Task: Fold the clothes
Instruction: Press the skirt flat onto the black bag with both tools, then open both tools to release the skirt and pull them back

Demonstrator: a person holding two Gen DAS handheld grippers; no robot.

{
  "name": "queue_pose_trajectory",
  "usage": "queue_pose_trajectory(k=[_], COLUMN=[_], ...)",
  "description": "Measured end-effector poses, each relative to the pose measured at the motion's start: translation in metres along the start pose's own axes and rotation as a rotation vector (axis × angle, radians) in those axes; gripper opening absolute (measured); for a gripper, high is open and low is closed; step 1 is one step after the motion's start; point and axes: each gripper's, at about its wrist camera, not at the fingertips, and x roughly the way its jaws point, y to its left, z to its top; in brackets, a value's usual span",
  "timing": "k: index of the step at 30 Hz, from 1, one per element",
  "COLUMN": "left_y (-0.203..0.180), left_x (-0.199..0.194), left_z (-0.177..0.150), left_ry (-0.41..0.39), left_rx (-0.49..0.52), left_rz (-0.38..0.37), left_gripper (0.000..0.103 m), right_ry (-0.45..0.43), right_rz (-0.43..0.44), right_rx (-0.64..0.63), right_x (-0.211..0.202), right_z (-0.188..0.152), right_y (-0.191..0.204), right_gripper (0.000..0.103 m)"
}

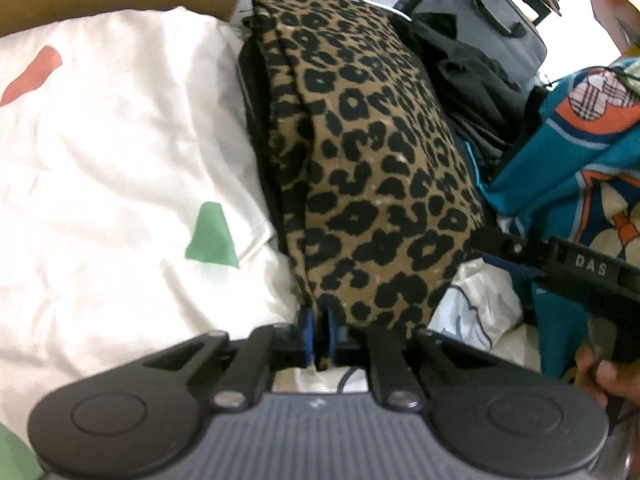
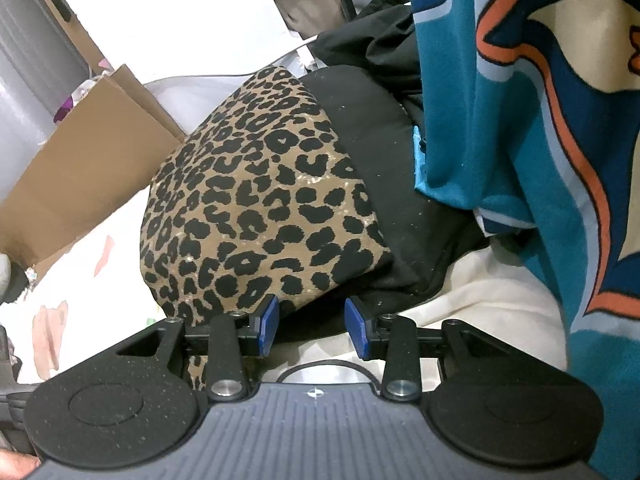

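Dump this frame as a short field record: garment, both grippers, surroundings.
garment: folded leopard-print fabric garment, lying on black clothing
left gripper: shut on the garment's near edge, blue fingers pinching it
right gripper: open, fingers apart at the garment's near edge, not pressing it
surface: white sheet with green and red shapes
beside: teal patterned cloth on the right
behind: brown cardboard box
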Motion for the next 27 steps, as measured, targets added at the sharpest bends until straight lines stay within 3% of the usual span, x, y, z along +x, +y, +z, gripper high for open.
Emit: queue_pose_trajectory(k=[7,13,16,18,20,25,26,27], left_y=[-0.006,-0.01,-0.013,-0.012,-0.01,-0.008,-0.009,-0.011], left_x=[-0.003,-0.007,-0.02,-0.033,-0.047,-0.093,-0.102,-0.112], left_z=[-0.006,-0.001,0.005,0.011,0.017,0.037,0.042,0.047], left_ry=[0.026,0.101,0.112,0.106,0.1,0.067,0.055,0.044], left_rx=[0.007,0.02,0.023,0.018,0.007,-0.037,-0.045,-0.051], left_rz=[0.039,0.085,0.122,0.14,0.156,0.187,0.203,0.217], left_gripper=[0.006,0.011,0.028,0.046,0.055,0.07,0.078,0.084], right_ry=[-0.023,-0.01,0.018,0.039,0.045,0.038,0.043,0.049], right_rz=[0.011,-0.018,-0.038,-0.033,-0.033,-0.043,-0.038,-0.031], right_rx=[0.035,0.096,0.114,0.119,0.121,0.095,0.087,0.084], right_x=[-0.002,-0.003,-0.004,-0.007,-0.014,-0.04,-0.047,-0.052], right_z=[-0.003,-0.01,-0.008,-0.002,0.005,0.025,0.03,0.035], right_y=[0.008,0.017,0.026,0.034,0.041,0.06,0.064,0.068], right_gripper=[0.044,0.044,0.045,0.045,0.048,0.079,0.09,0.093])
